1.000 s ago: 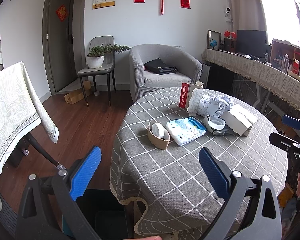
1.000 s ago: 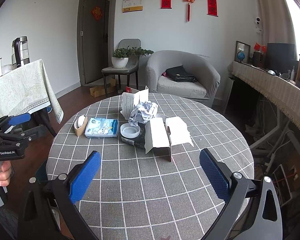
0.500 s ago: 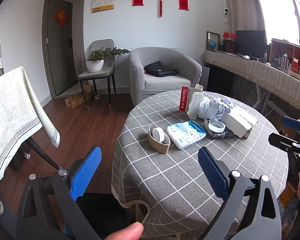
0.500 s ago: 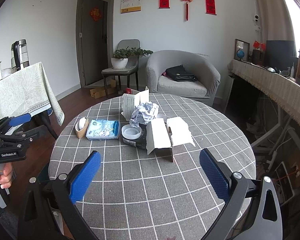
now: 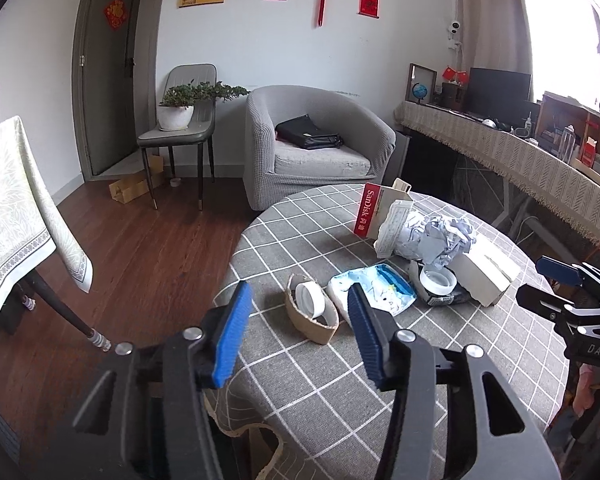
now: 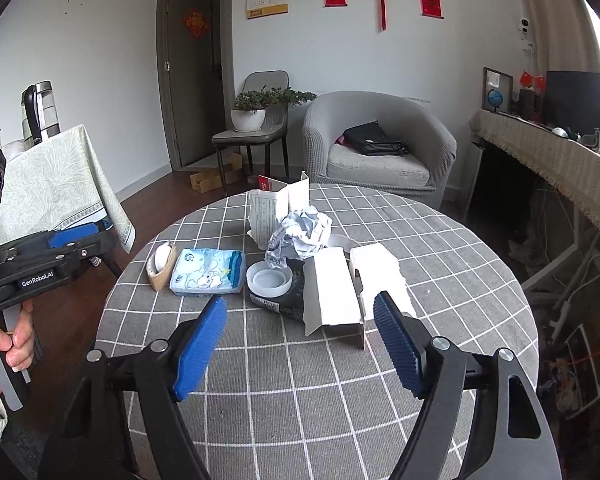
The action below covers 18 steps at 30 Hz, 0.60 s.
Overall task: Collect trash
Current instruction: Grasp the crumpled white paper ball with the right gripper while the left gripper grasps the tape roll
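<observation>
Trash lies in a cluster on the round grey checked table (image 6: 292,392): a brown cardboard piece with a white tape roll (image 5: 312,312) (image 6: 162,262), a blue-and-white tissue pack (image 5: 374,290) (image 6: 206,272), a white lid on a black wrapper (image 6: 269,278), crumpled paper (image 6: 302,236) (image 5: 440,240), an open white box (image 6: 340,292) and a red-and-white carton (image 5: 374,212). My left gripper (image 5: 298,326) hovers short of the cardboard piece, its jaws closing with nothing between them. My right gripper (image 6: 300,340) hovers before the white box, its jaws closing on air too.
A grey armchair (image 6: 380,148) with a black bag stands behind the table. A chair bearing a potted plant (image 6: 256,114) sits by the door. A cloth-covered table (image 6: 56,188) is at the left, a long draped counter (image 6: 548,152) at the right. A hand (image 6: 4,348) holds the left gripper.
Both grippers' jaws have narrowed from wide open. Both views have drawn a little closer to the trash on the table.
</observation>
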Available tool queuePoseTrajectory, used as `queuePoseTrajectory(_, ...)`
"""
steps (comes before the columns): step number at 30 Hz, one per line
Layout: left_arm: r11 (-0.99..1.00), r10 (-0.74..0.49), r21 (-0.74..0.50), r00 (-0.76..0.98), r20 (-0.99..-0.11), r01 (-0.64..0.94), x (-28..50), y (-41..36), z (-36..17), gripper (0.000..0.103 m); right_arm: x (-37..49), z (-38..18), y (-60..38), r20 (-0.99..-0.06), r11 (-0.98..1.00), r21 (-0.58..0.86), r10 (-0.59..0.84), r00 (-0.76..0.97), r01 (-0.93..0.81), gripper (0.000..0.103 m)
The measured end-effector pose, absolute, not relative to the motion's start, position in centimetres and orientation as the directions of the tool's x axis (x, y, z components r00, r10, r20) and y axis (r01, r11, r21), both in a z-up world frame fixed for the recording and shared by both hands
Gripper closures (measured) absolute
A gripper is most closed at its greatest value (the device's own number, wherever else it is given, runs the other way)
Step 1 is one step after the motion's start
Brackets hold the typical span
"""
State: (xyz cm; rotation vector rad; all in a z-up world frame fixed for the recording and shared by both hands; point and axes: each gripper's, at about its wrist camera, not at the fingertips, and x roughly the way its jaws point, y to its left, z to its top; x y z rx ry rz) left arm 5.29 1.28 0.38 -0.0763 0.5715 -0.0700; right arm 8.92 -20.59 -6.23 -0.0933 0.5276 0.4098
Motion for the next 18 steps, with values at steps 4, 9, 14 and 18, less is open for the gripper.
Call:
queuePoseTrajectory(4,0.994,-0.1,-0.083,0.826,-0.554,0.065,7.1,0.4,-0.1,0.066,10.5,-5.9,-20.7,-0.51,0.909,0.013,0.364,0.78,-0.416,0.027)
queuePoseTrajectory(9,0.997,-0.08,-0.054,0.806,-0.586,0.06,8.8,-0.3,-1.3,0.072,12.1,-5.6,-21.0,-0.508,0.904,0.017,0.375,0.776,-0.426,0.027)
queuePoseTrajectory(14,0.997,-0.078,-0.047,0.786,-0.613,0.061,9.8,-0.5,-2.2,0.078,13.3,-4.9,-21.5,-0.495,0.905,0.033,0.383,0.78,-0.424,0.027)
queuePoseTrajectory(18,0.997,-0.08,-0.061,0.766,-0.638,0.053,10.3,-0.3,-2.8,0.083,14.2,-4.6,-21.9,-0.494,0.91,0.046,0.38,0.782,-0.412,0.027)
